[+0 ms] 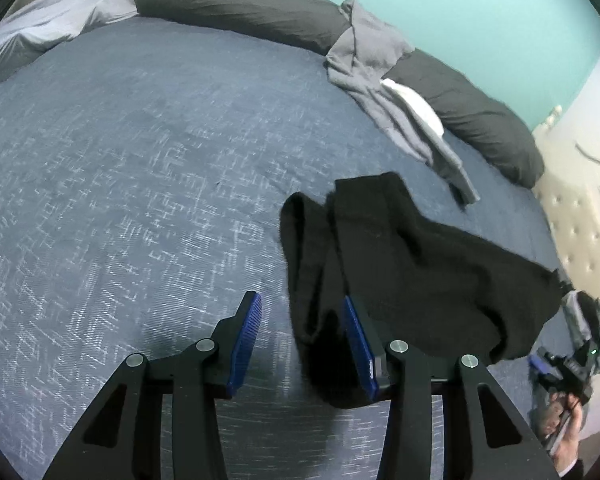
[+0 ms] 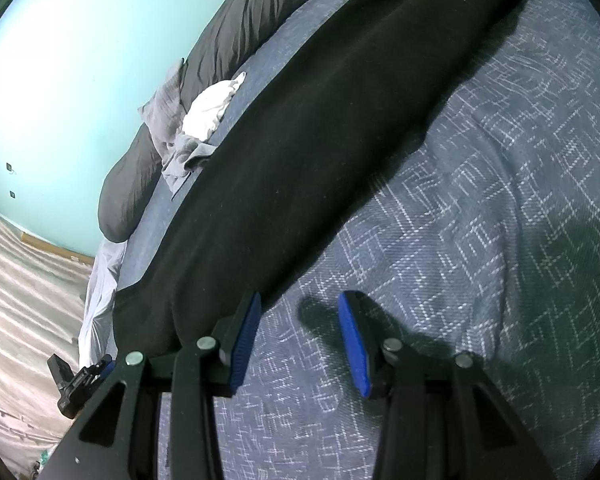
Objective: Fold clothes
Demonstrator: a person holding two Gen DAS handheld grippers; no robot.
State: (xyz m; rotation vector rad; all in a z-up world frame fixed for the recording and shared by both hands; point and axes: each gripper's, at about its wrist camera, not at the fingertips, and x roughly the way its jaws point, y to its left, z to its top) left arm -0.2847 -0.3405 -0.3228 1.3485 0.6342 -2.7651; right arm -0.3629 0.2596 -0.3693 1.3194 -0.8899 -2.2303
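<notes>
Early in the fold: your left gripper (image 1: 300, 320) hangs open, nothing pinched, w/ the black garment (image 1: 400, 264) draped over its rt finger at 3 o'clock, bunched on the blue bedspread (image 1: 140, 160). Your right gripper (image 2: 300, 320) is open too, bare bedspread btwn the pads, garment at 10 o'clock. No neat fold visible yet. Count: 1 black garment, 1 grey garment (image 1: 364, 64) by 2 dark pillows (image 1: 236, 0).

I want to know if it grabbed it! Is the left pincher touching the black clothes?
Cannot tell. In the left wrist view the black garment overlaps the left gripper's open right finger, without showing contact or gap plainly.
</notes>
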